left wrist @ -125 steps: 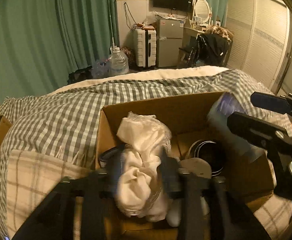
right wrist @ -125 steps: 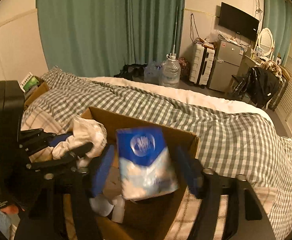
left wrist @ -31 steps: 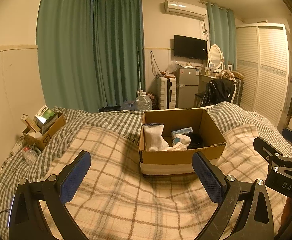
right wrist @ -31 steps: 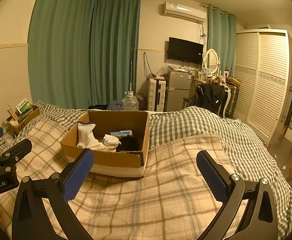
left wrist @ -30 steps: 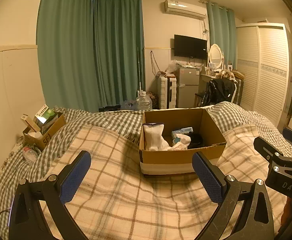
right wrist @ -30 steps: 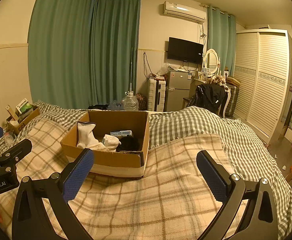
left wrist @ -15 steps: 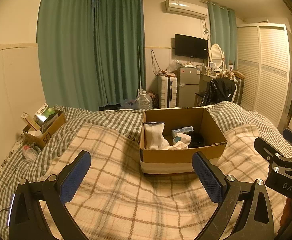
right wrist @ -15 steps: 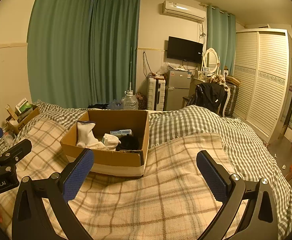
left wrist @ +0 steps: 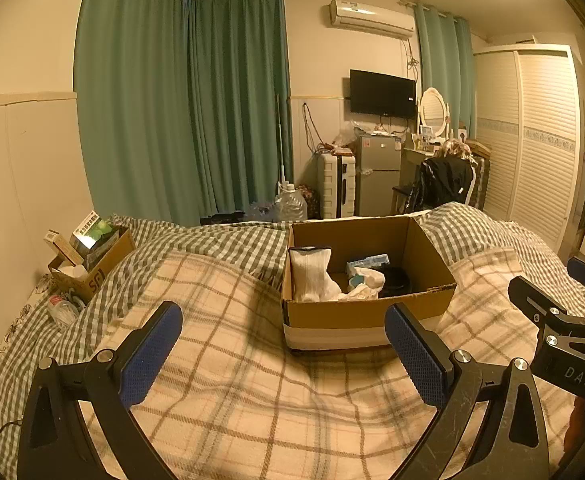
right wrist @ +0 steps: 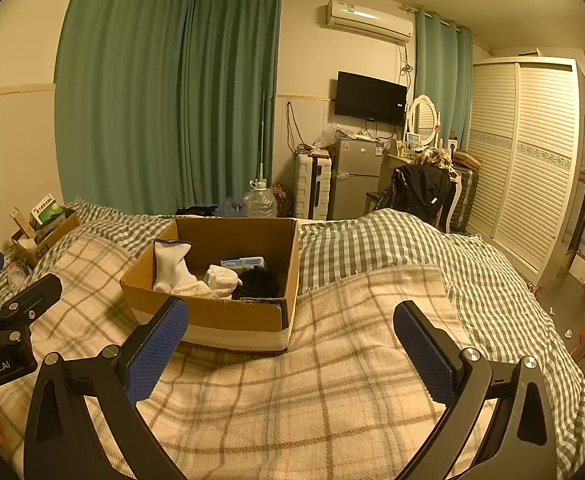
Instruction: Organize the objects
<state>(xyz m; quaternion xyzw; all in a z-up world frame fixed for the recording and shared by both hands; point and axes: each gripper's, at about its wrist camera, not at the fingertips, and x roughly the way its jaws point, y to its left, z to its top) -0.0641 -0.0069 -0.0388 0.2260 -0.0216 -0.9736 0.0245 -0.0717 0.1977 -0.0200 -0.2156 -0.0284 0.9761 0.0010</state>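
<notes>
An open cardboard box [left wrist: 356, 322] sits on the plaid blanket in the left wrist view and also shows in the right wrist view [right wrist: 228, 320]. Inside it stand a white sock bundle [left wrist: 310, 276], a blue tissue pack [left wrist: 368, 261], crumpled white cloth [left wrist: 362, 286] and a dark round object [left wrist: 398, 280]. My left gripper [left wrist: 284, 352] is open and empty, held back from the box's front. My right gripper [right wrist: 292, 348] is open and empty, to the right of the box. Each gripper shows at the edge of the other's view.
A small cardboard box of packets [left wrist: 92, 256] sits at the bed's left edge by the wall. A plastic bottle [left wrist: 62, 312] lies near it. Beyond the bed stand a water jug [left wrist: 290, 206], suitcase, fridge, chair with black jacket and wardrobe.
Earlier both grippers were at the box, the left with white cloth, the right with the tissue pack. Both have let go and pulled back. In the last second little has moved.
</notes>
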